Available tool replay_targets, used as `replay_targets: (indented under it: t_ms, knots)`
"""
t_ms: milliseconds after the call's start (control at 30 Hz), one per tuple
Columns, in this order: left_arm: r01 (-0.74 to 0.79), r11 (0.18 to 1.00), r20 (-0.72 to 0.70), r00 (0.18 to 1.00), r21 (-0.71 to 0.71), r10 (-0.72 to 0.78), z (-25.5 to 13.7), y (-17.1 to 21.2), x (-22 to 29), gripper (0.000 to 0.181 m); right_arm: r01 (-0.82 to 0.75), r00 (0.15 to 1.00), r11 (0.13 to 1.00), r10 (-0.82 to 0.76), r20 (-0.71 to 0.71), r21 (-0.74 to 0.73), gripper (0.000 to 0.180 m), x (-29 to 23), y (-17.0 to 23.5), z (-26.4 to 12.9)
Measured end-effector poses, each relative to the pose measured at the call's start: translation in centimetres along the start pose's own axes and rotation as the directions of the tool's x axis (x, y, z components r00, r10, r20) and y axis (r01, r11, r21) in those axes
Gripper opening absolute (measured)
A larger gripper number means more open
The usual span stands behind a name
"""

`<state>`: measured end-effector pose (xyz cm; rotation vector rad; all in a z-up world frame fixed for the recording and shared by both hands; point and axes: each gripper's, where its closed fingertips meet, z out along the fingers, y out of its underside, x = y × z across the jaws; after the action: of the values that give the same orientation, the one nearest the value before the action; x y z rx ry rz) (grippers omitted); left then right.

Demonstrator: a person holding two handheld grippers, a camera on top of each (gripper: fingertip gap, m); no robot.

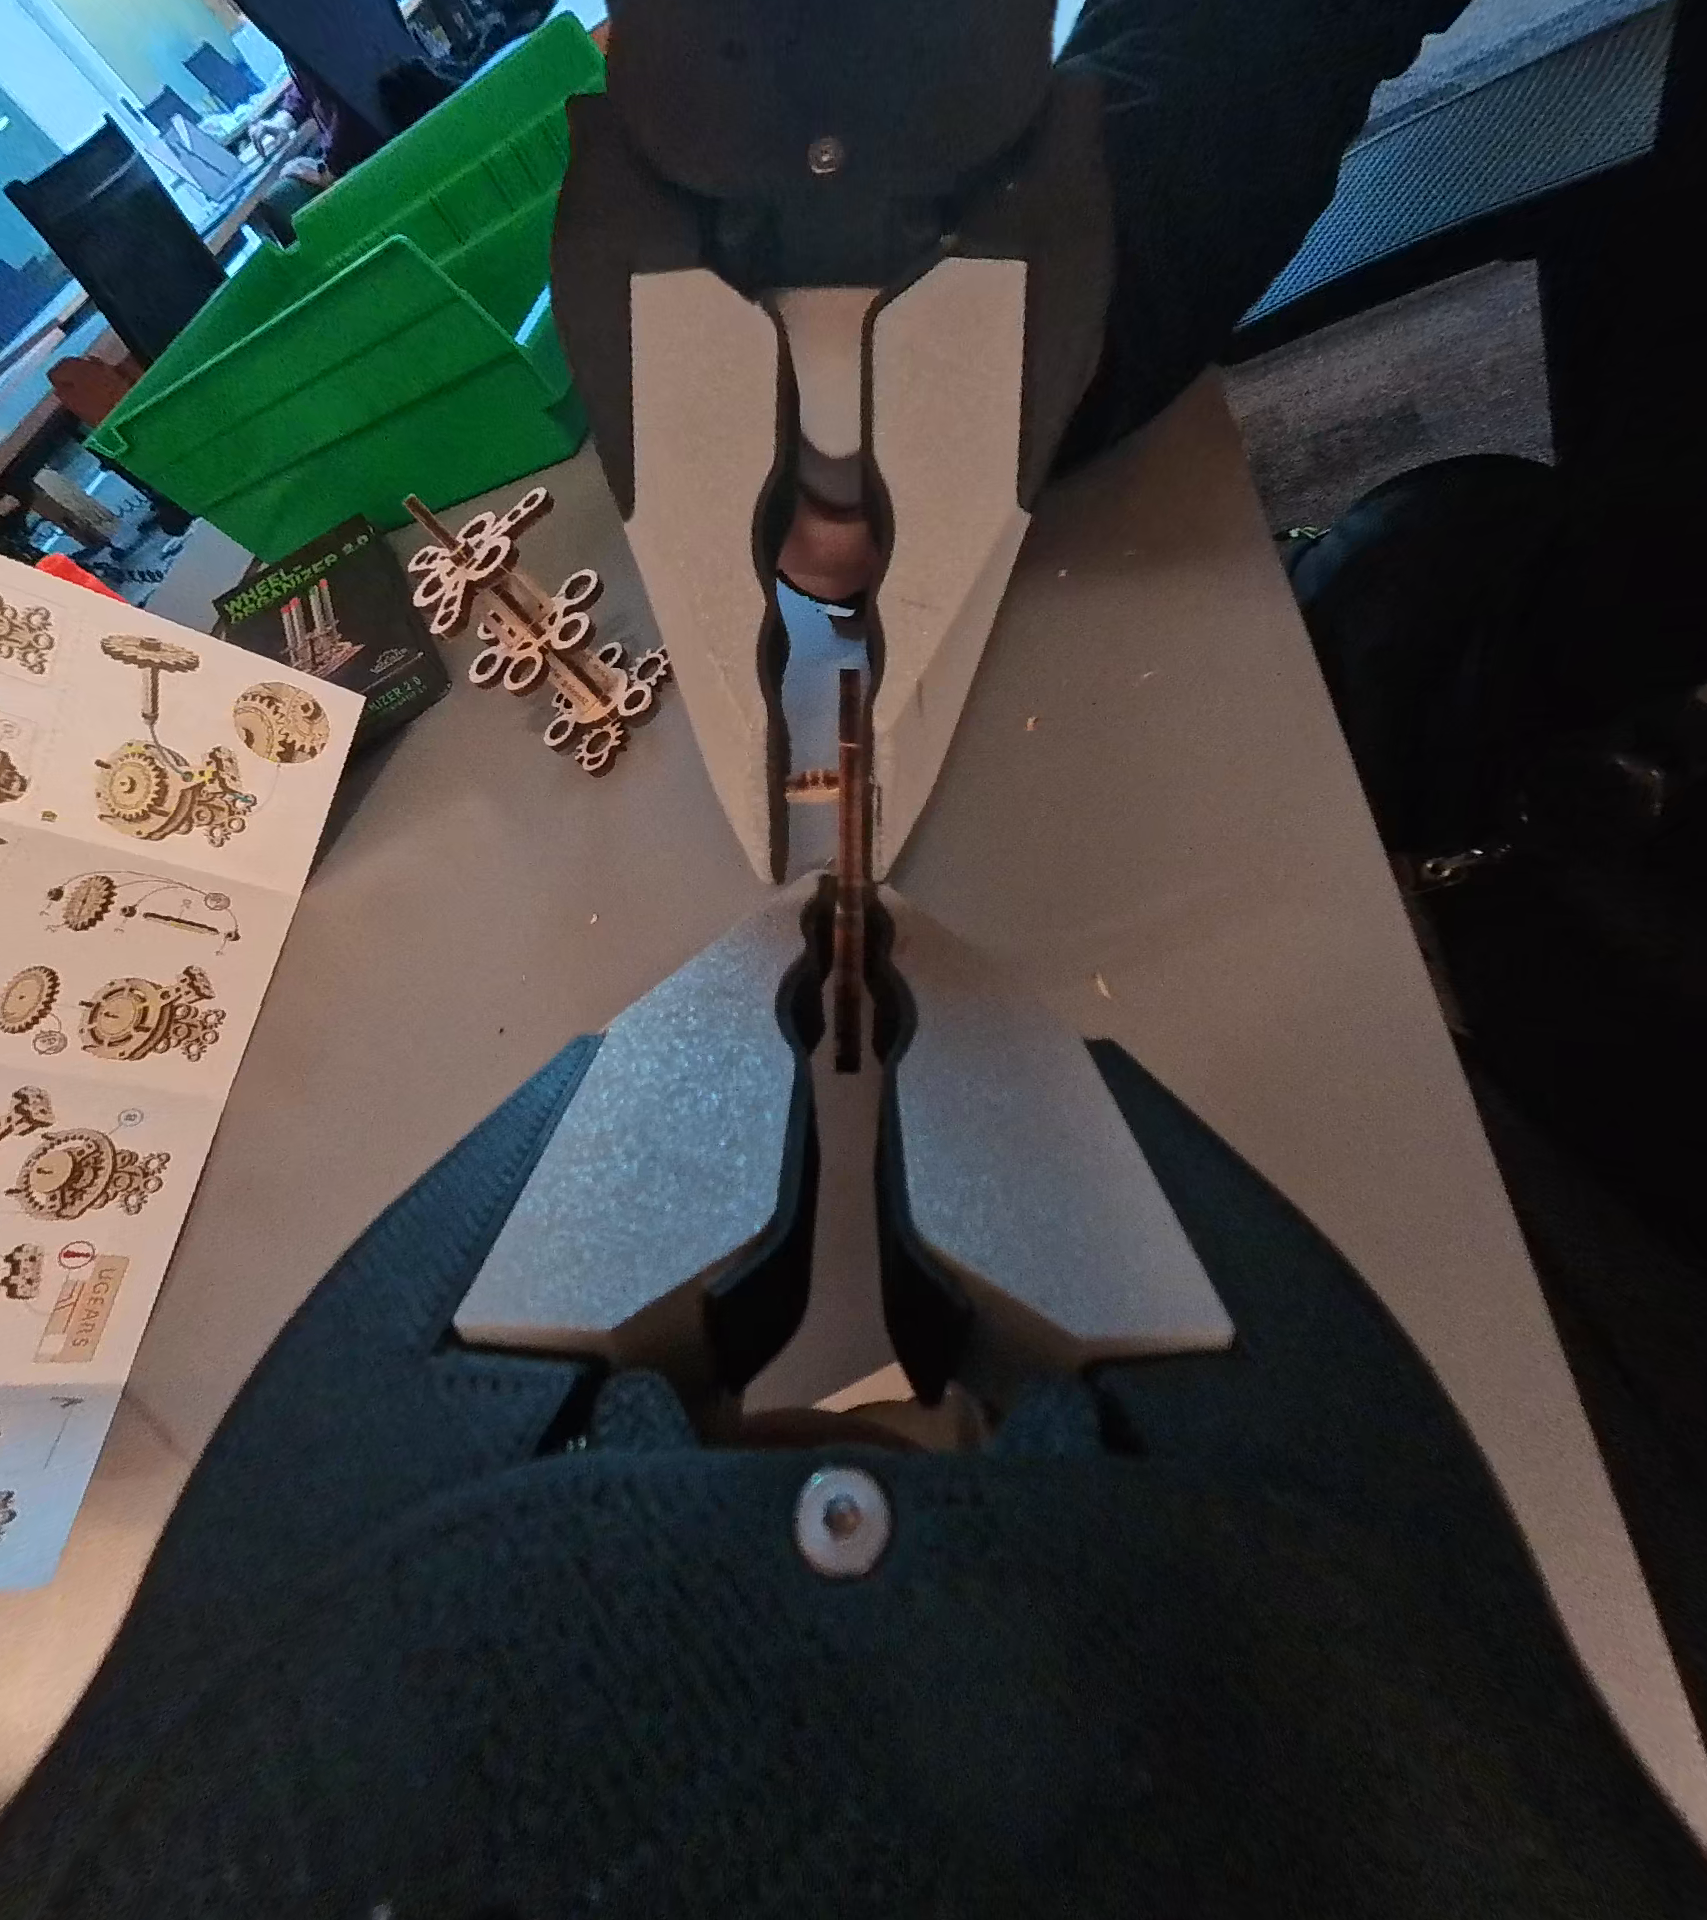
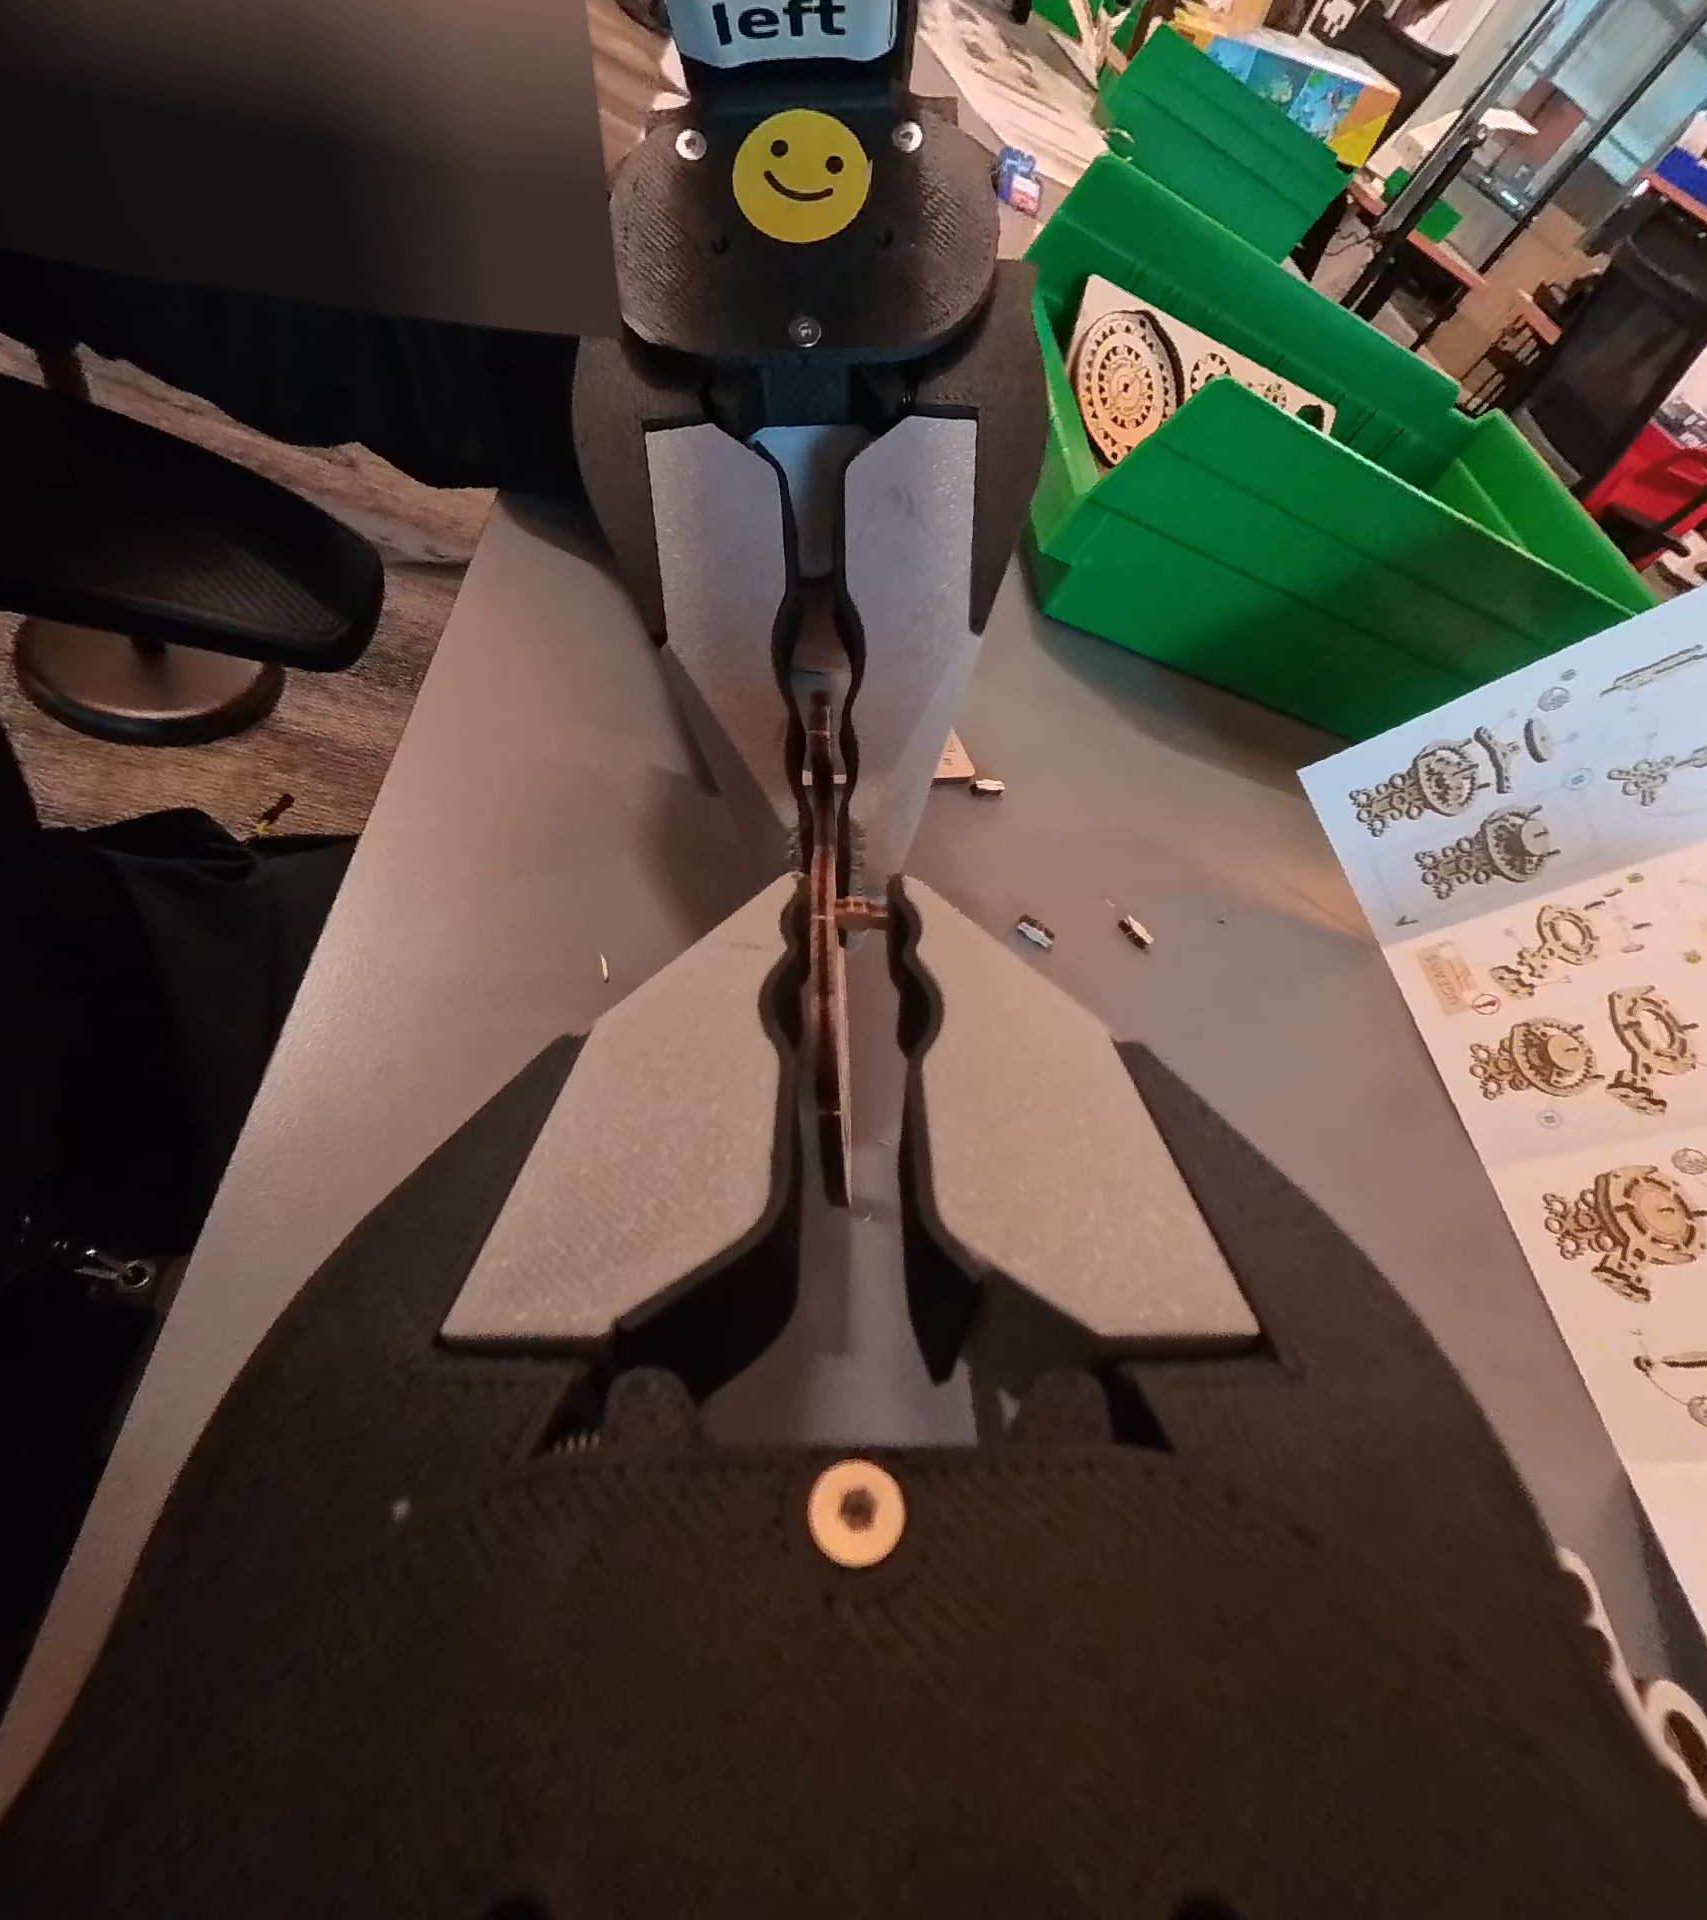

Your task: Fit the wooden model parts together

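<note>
The grey tabletop (image 1: 1088, 831) ran away from you as a long strip. Green bins (image 1: 340, 416) stood at its far left in the left wrist view, and the printed instruction sheet (image 1: 101, 935) lay along its left edge.

Above the bare middle of it, your two tools met nose to nose. The left tongs (image 1: 846, 894) were nearly closed and clamped the flat wooden plate (image 1: 847, 966), which showed edge-on. The right tongs (image 2: 841, 894) stood a little wider. In the right wrist view the plate lay against their left finger. The gap to the right finger was bridged by a short wooden peg (image 2: 859, 914), so they seemed to be squeezing peg and plate together.

The plate's long axis ran straight along the line of both tools, from the throat of one pair into the throat of the other. The peg sat square across that line, right at the right tongs' tips and just far of the left ones. My reading is that seating the peg called for a squeeze across the plate, not a push along it. I'd also say your right hand had the work, while your left only steadied.

A few loose small pieces (image 2: 1034, 930) lay on the tabletop just right of the tips.
</note>
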<state>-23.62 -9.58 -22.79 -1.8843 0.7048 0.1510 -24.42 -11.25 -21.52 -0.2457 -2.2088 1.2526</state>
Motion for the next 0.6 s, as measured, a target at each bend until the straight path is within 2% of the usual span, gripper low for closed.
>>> replay_targets:
  t_ms: [600]
  knots:
    - [-0.018,0.999,-0.03,0.999,-0.026,0.018,0.21,0.33,0.51,0.0,0.093,0.996,0.993,-0.093,-0.003,-0.069,0.009,-0.59,0.51,0.1]
